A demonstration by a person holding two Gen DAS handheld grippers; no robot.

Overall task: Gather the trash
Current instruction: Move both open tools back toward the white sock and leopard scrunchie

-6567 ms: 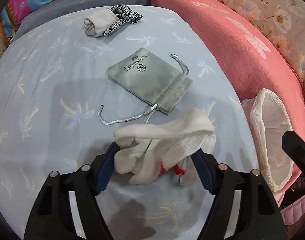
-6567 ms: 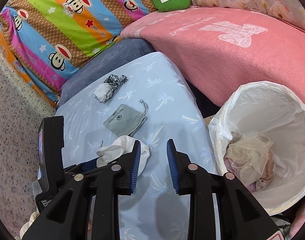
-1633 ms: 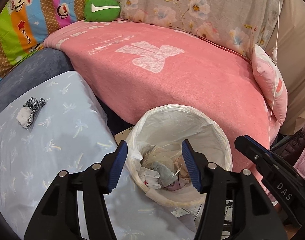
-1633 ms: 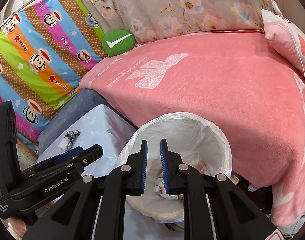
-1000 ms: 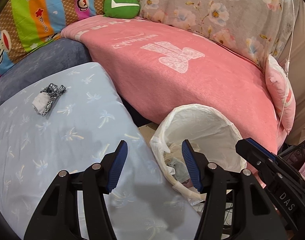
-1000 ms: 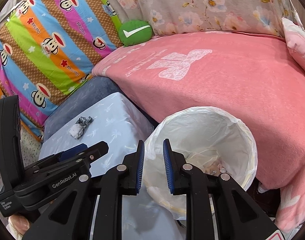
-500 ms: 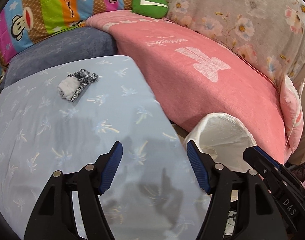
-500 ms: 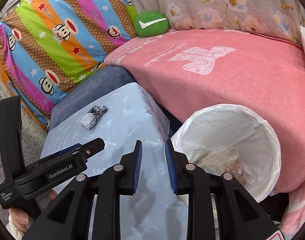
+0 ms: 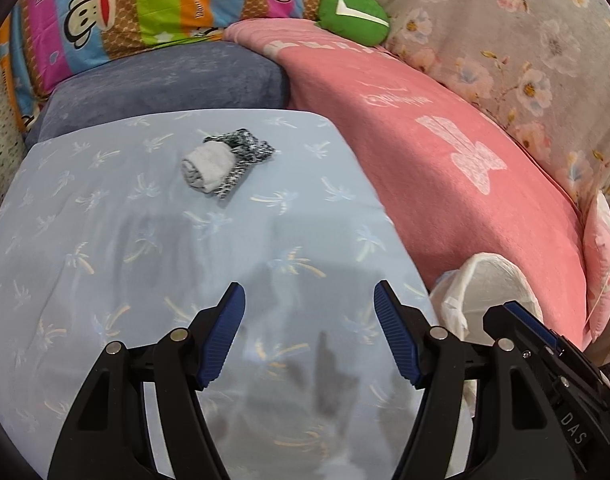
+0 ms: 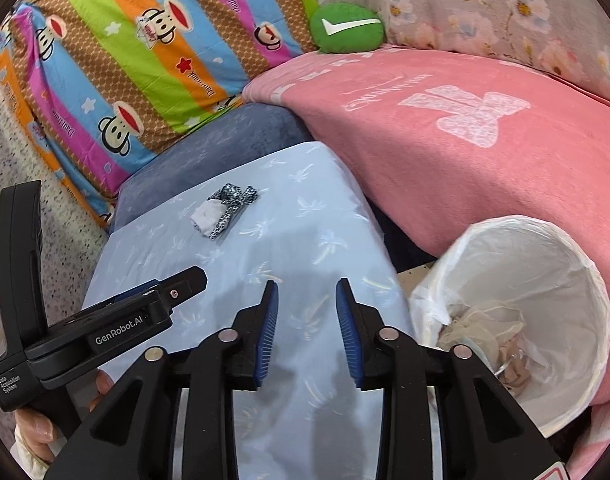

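Rolled cloth [image 9: 219, 164] lies well beyond both grippers' empty, just-widened fingers [image 9: 225, 332].

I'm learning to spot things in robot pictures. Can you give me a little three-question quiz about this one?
1. True or false: the left gripper holds a sock.
2. What lines the bin? A) a white bag B) a red towel C) nothing
3. Fill in: the rolled sock bundle lies on the light blue ____.

Key: 1 false, both it and the right gripper are open and empty. 2 A. 3 sheet.
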